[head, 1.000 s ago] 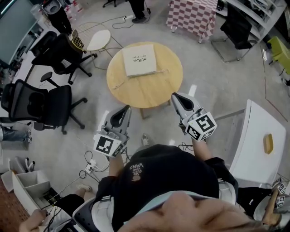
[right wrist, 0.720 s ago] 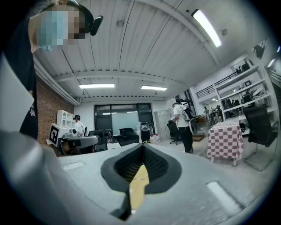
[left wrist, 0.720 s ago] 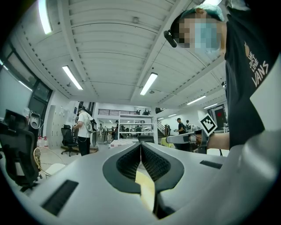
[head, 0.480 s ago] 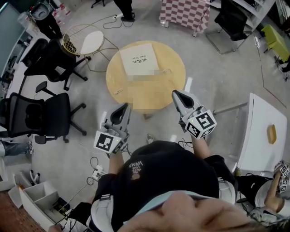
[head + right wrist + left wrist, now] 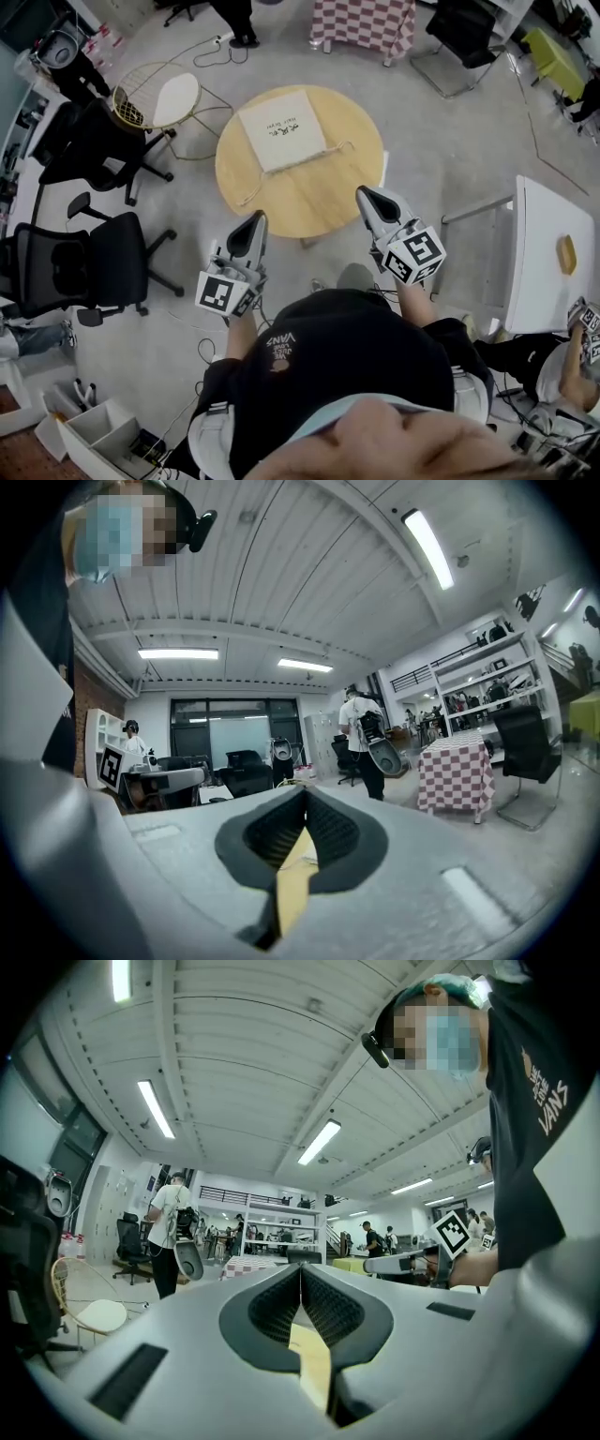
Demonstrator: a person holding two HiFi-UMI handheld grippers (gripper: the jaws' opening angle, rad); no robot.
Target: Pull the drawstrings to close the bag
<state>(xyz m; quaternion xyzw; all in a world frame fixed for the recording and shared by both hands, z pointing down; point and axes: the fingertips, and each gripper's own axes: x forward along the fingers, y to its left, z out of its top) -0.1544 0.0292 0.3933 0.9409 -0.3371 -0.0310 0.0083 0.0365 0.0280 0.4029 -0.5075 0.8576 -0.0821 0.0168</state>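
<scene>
Left gripper and right gripper empty, near the table.
Held level by the near rim, each pair of jaws pressed together with nothing between. Bag flat on the far side of the tabletop, drawstrings trailing loose across the wood, well apart from both grippers.

Both grippers held level ahead of the person, closed and empty.
The grey two-jaw left gripper and grey two-jaw right gripper point forward, side by side and apart. Each one's dark ribbed pads meet, with nothing between them.
</scene>
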